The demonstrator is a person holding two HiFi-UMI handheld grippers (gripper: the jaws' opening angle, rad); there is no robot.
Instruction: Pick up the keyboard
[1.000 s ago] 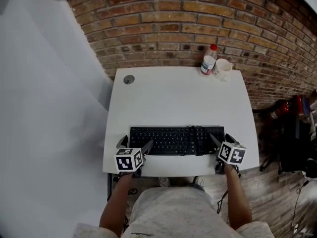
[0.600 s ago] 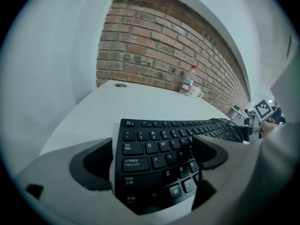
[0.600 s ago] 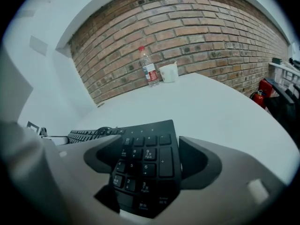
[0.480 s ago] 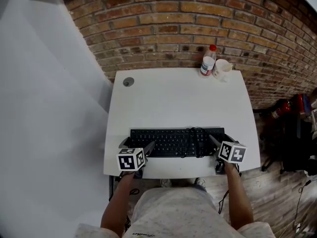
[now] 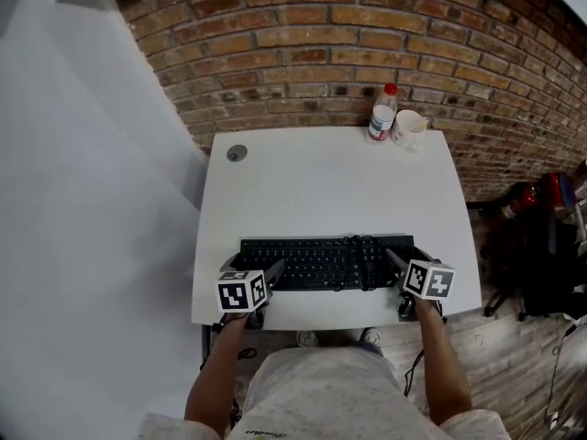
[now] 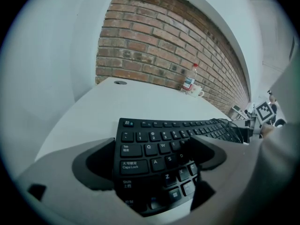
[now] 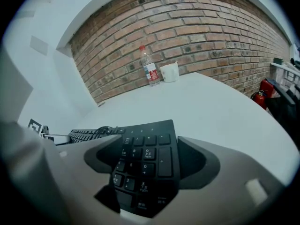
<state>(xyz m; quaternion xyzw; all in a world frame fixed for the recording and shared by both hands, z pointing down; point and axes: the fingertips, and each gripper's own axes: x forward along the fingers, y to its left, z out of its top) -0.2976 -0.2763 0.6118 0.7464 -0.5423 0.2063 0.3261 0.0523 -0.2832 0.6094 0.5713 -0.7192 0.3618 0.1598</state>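
Two tongs astride keyboard (image 5: 316, 257) ends: left tongs (image 5: 253, 266) closing, right tongs (image 5: 409, 257) spread (near corners hidden beneath).

key legends on the keyboard (image 5: 326, 259) and the label on the bottle (image 5: 382, 115) at 1 o'clock are too small to read; dark clutter (image 5: 550, 246) at 3 o'clock is cut off.
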